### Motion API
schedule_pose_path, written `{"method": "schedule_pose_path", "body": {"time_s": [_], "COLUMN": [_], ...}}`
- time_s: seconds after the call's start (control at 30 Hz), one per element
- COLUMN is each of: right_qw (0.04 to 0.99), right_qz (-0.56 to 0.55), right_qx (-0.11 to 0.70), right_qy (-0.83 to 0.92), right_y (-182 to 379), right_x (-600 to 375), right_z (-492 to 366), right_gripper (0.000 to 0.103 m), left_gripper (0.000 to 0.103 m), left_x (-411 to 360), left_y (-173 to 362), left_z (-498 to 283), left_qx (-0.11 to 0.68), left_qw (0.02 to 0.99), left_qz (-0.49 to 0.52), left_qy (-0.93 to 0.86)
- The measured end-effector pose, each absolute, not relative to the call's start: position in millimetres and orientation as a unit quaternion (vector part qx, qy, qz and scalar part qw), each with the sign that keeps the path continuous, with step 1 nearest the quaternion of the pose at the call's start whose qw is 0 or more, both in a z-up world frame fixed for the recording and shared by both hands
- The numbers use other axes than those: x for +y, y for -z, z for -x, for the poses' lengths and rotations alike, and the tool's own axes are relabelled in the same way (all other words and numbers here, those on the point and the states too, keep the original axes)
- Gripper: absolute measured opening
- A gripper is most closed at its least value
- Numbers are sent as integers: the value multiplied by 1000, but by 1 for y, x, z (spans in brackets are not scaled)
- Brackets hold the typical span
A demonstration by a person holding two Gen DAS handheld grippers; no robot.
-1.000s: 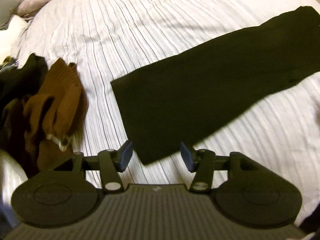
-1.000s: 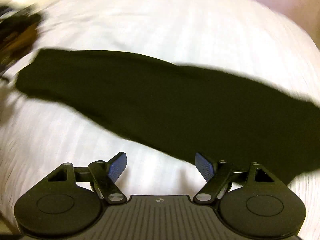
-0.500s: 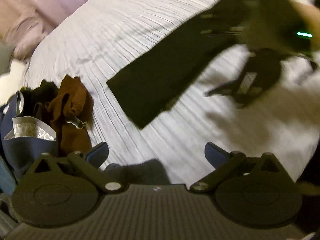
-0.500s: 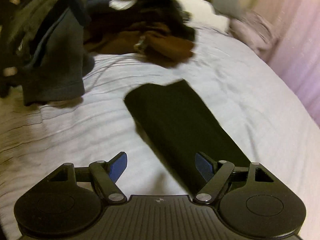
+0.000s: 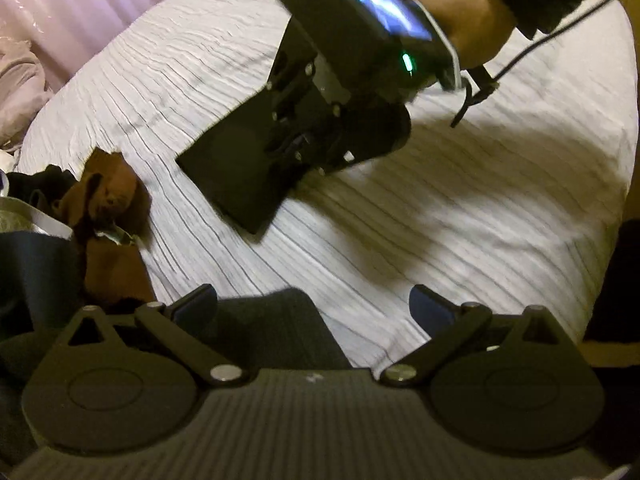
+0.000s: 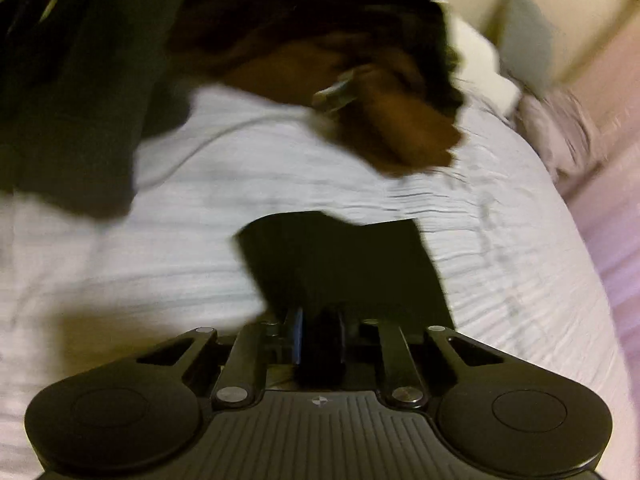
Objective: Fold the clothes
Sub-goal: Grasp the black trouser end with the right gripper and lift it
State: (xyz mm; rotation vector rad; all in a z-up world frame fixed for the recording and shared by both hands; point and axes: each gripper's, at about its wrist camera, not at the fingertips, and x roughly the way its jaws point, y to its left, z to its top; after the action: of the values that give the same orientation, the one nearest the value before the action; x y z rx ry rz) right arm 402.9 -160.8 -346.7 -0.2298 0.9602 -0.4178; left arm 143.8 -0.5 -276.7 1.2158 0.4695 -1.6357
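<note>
Left wrist view: left gripper [image 5: 312,304] has its jaws spread wide, nothing pinched; a dark grey cloth [image 5: 276,328] lies just under and between the fingers but the pads aren't on it. Across the bed the right gripper [image 5: 316,148], held in a person's hand [image 5: 460,24], sits down on the black garment [image 5: 236,164], which lies flat as a narrow strip on the white ribbed bedspread [image 5: 440,220]. Pile of unfolded clothes at left, w/ a brown garment [image 5: 112,200] on top, near the strip's end but not touching it. Pink curtain [image 5: 80,8] behind the bed.

Right wrist view: blurry. Right gripper [image 6: 318,344] jaws have just been closing and are now clenched, w/ dark fabric of the black garment [image 6: 344,264] between the pads, as far as the blur allows. Brown garment [image 6: 400,132] and more dark clothes lie beyond, pillows [image 6: 516,52] at the far corner, bedspread [image 6: 240,184] all round.

Progress, my guess: black piece is already narrowed lengthwise, prob. now being gripped for a cross fold; that fold isn't done yet, and the whole pile is left, so early in the job
</note>
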Motion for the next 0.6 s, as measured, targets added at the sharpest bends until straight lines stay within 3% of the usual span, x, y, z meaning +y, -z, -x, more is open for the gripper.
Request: {"method": "schedule_pose_path", "body": {"time_s": [0.03, 0.2, 0.27, 0.6], "right_qw": [866, 871, 868, 861], "right_qz": [80, -78, -96, 51], "right_qx": [444, 351, 353, 439], "right_qy": [217, 335, 335, 253], "right_y": [336, 293, 298, 350], "right_x": [-170, -217, -220, -159], "right_z": [-399, -371, -377, -407], "right_gripper": [4, 4, 4, 5], "left_gripper": [101, 101, 101, 101], "left_x": [-2, -5, -4, 12], "left_y": [276, 277, 280, 286], "left_z": [-144, -145, -144, -144], "left_qx": [195, 200, 204, 217], "left_qw": [502, 504, 501, 494], "left_qz": [-500, -488, -489, -491], "left_qy": [679, 684, 684, 684]}}
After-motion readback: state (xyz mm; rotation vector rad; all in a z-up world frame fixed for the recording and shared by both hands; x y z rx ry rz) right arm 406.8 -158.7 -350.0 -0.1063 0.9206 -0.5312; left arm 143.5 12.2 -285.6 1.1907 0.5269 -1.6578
